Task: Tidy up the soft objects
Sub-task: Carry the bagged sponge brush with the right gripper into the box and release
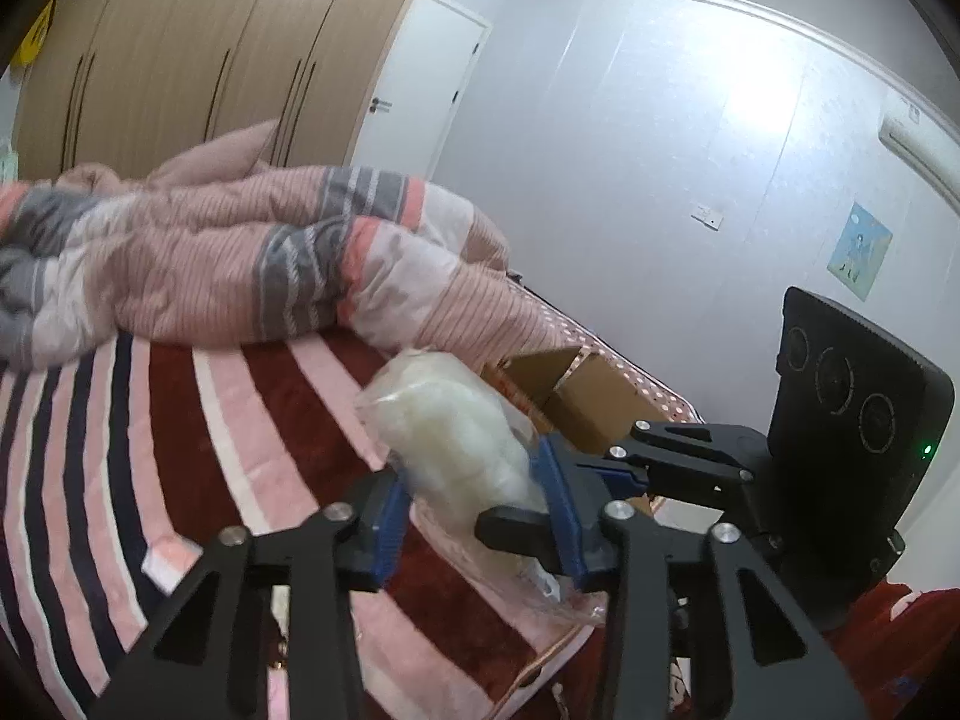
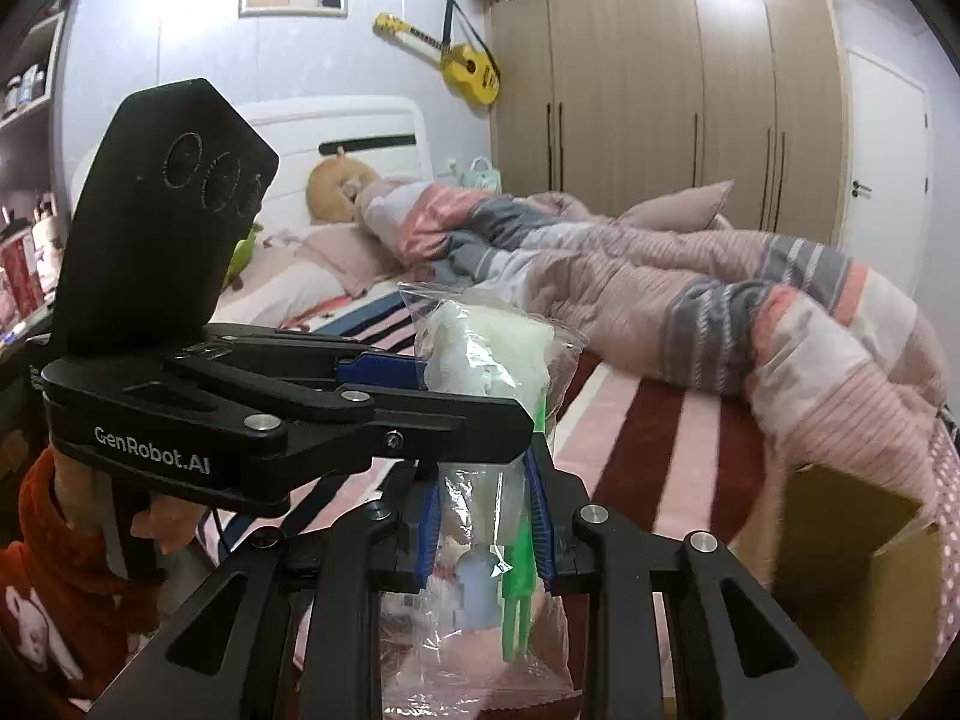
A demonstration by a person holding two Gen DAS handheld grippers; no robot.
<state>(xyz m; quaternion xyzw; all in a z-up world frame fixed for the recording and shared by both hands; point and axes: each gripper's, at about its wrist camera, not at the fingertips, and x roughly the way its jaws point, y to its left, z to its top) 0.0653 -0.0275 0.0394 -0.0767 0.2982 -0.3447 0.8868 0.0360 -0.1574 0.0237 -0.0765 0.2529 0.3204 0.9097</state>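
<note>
Plastic bag [image 2: 480,360] between 2 closed grippers

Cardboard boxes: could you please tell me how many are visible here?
1: an open cardboard box on the bed's far corner beyond the bagged item, at lower right in the right wrist view. Others may be hidden.

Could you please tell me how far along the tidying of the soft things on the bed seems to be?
Nothing visibly stowed yet: the inside of the cardboard box is hidden. In hand: both the left gripper and right gripper have their jaws closed on a clear plastic bag of white fluffy stuffing, held above the striped blanket. Left: bagging it away, and the crumpled duvet remains unfolded.
</note>
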